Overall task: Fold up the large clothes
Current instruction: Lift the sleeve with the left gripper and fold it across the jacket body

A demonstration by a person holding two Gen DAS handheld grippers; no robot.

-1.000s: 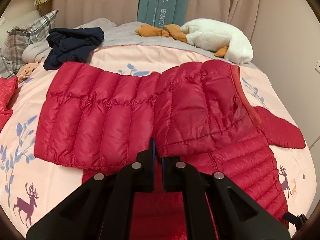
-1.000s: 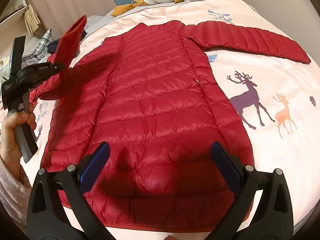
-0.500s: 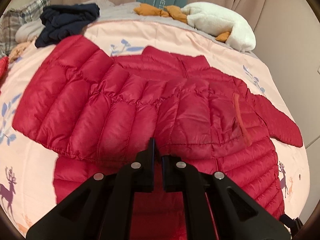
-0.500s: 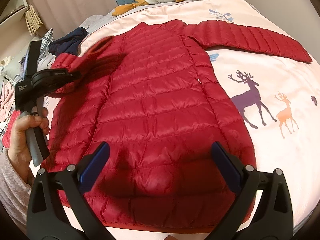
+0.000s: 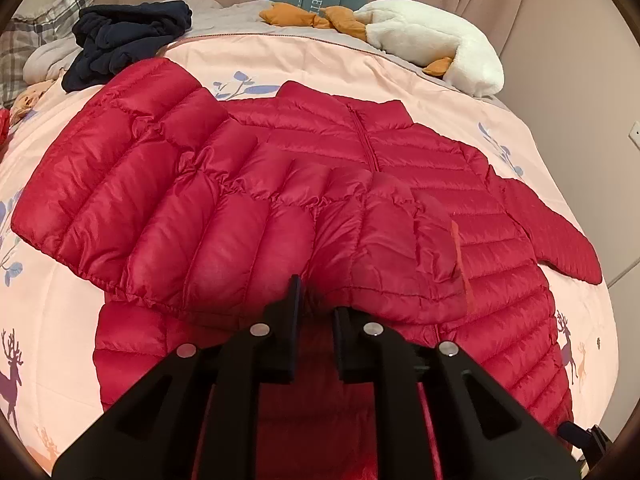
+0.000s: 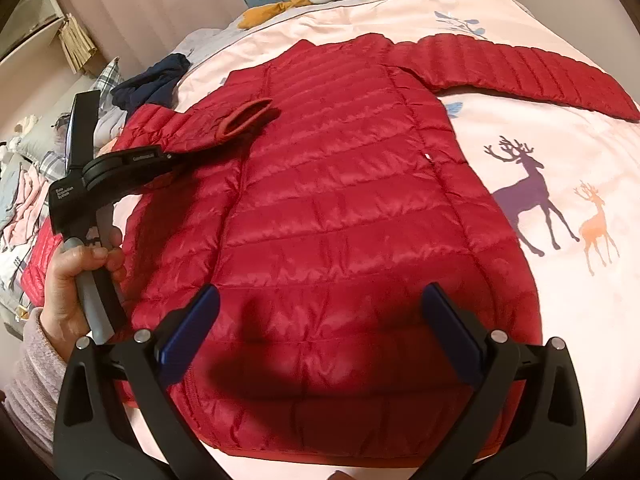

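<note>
A large red quilted down jacket (image 6: 340,220) lies flat on the bed, zip side up; it also shows in the left wrist view (image 5: 420,168). Its left sleeve (image 5: 208,216) is folded across the chest, cuff (image 6: 246,122) lying on the body. My left gripper (image 5: 314,312) sits at the sleeve's edge with its jaws slightly parted and the fabric between them; it shows from the side in the right wrist view (image 6: 176,156). My right gripper (image 6: 320,320) is wide open and empty above the hem. The other sleeve (image 6: 520,76) lies stretched out to the right.
The pink deer-print bedspread (image 6: 560,184) covers the bed. A dark blue garment (image 5: 128,40) and a white and orange plush toy (image 5: 432,44) lie at the head. Plaid pillow (image 5: 36,36) and more clothes (image 6: 20,200) lie at the left edge.
My left gripper has carried the sleeve down and across the jacket's chest, laying it on the body, and its jaws have parted a little. My right gripper has stayed open above the hem.
</note>
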